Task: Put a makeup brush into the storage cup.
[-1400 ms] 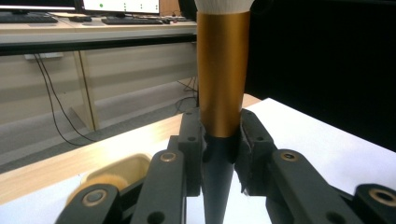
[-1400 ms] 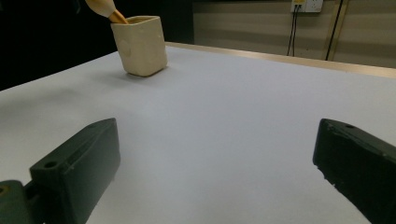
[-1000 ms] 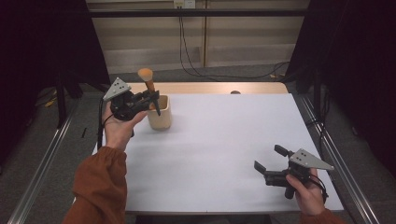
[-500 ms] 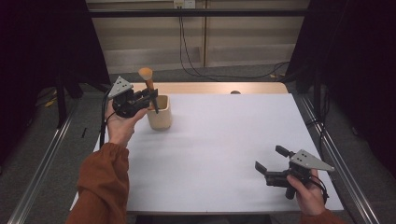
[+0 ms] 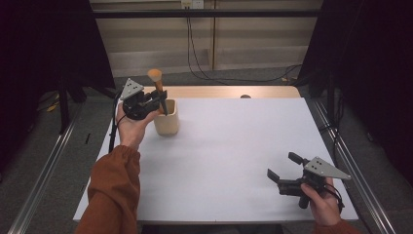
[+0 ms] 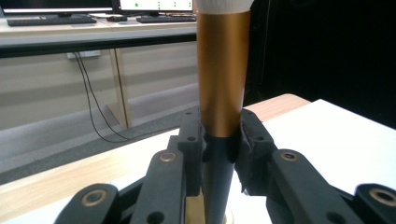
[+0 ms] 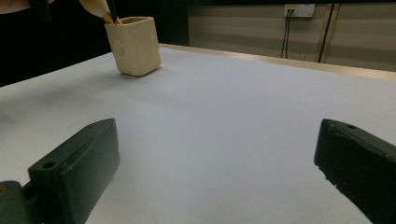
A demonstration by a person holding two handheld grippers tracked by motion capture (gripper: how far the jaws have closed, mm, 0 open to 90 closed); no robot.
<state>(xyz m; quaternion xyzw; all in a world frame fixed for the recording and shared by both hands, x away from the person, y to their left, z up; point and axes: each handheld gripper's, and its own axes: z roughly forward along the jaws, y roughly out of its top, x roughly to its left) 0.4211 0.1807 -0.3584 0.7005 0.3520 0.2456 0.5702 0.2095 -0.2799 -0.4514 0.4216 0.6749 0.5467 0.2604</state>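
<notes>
White board covers the table (image 5: 229,165), with a strip of pale wood showing along its far edge. Around it the room is dim: black curtains (image 5: 44,44) hang to either side, a light panelled wall (image 5: 243,39) closes the back with cables (image 5: 195,53) trailing down it to a grey floor, and metal rails (image 5: 44,180) run along both flanks of the table.

Near the far left corner stands a cream square cup (image 5: 166,118), upright on the board. Just above it the left gripper (image 5: 157,102), held in a hand with a rust-coloured sleeve (image 5: 112,195), is clamped on a makeup brush (image 5: 159,90); in the left gripper view the jaws pinch its dark handle right below the copper ferrule (image 6: 222,70). The brush points bristles up, slightly tilted, its lower end down inside the cup.

At the near right corner the right gripper (image 5: 282,170) hovers low, jaws spread wide with nothing between them, well apart from the cup.
</notes>
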